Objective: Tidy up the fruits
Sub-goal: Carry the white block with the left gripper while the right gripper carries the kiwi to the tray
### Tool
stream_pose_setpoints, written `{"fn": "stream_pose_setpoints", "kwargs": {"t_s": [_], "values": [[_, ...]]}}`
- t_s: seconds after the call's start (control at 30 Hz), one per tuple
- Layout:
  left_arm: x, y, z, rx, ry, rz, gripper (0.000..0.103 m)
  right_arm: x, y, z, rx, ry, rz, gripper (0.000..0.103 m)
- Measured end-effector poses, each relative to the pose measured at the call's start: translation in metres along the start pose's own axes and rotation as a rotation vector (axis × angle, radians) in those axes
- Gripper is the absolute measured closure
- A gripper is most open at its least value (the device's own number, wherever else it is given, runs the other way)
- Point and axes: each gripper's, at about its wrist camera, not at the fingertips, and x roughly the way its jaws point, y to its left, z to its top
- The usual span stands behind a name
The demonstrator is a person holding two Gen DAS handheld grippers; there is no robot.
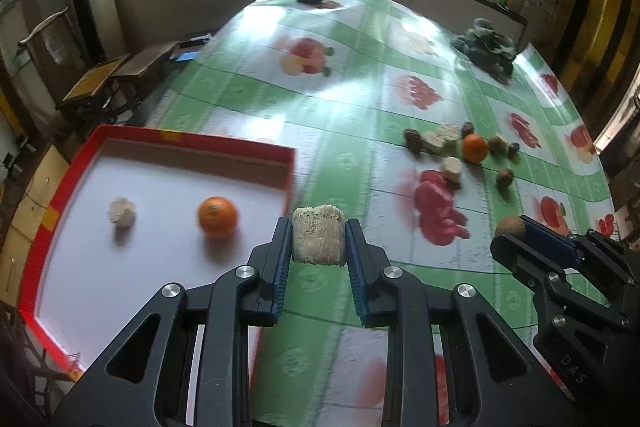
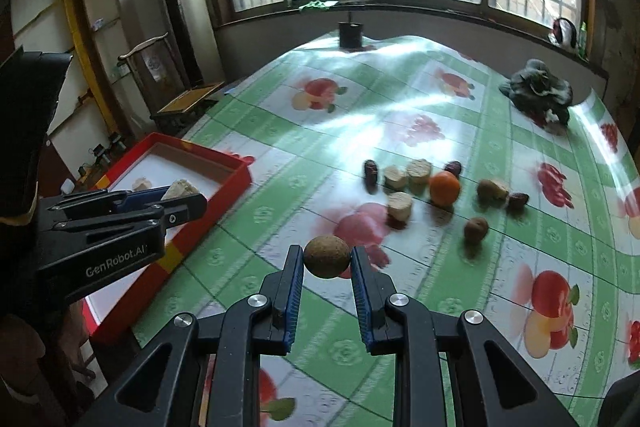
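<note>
My left gripper (image 1: 319, 241) is shut on a pale fibrous chunk (image 1: 318, 235), held above the table just right of the red tray (image 1: 192, 141). Inside that tray lie an orange (image 1: 217, 217) and a small pale piece (image 1: 121, 212). My right gripper (image 2: 326, 258) is shut on a round brown fruit (image 2: 326, 256) over the green tablecloth. It shows at the right of the left wrist view (image 1: 516, 231); the left gripper (image 2: 176, 195) shows at the left of the right wrist view. A loose pile lies farther out: an orange (image 2: 445, 188), pale pieces (image 2: 400, 205), dark dates (image 2: 371, 171) and brown fruits (image 2: 476, 229).
A fruit-print tablecloth (image 2: 304, 155) covers the table. A dark green crumpled cloth (image 2: 538, 89) lies at the far right and a dark pot (image 2: 350, 34) stands at the far edge under the windows. Wooden stools (image 1: 108, 75) stand on the floor beyond the tray.
</note>
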Motion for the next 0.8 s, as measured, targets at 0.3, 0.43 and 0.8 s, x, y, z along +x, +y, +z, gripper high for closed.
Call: {"fn": "stream_pose_setpoints", "kwargs": {"t_s": [0.3,0.43,0.8], "values": [[-0.009,0.037,-0.008,-0.05,-0.014,0.043,0.077,0.008,0.037,0.006,-0.061,0.006,0.035,0.08],[-0.012,0.058,-0.012,-0.081,-0.013,0.07,0.077,0.016,0.052,0.009,-0.078,0.021,0.066,0.08],[-0.007,0.118,-0.031,-0.162,0.026,0.141,0.077,0.049,0.096,0.023,-0.12,0.067,0.233,0.08]]}}
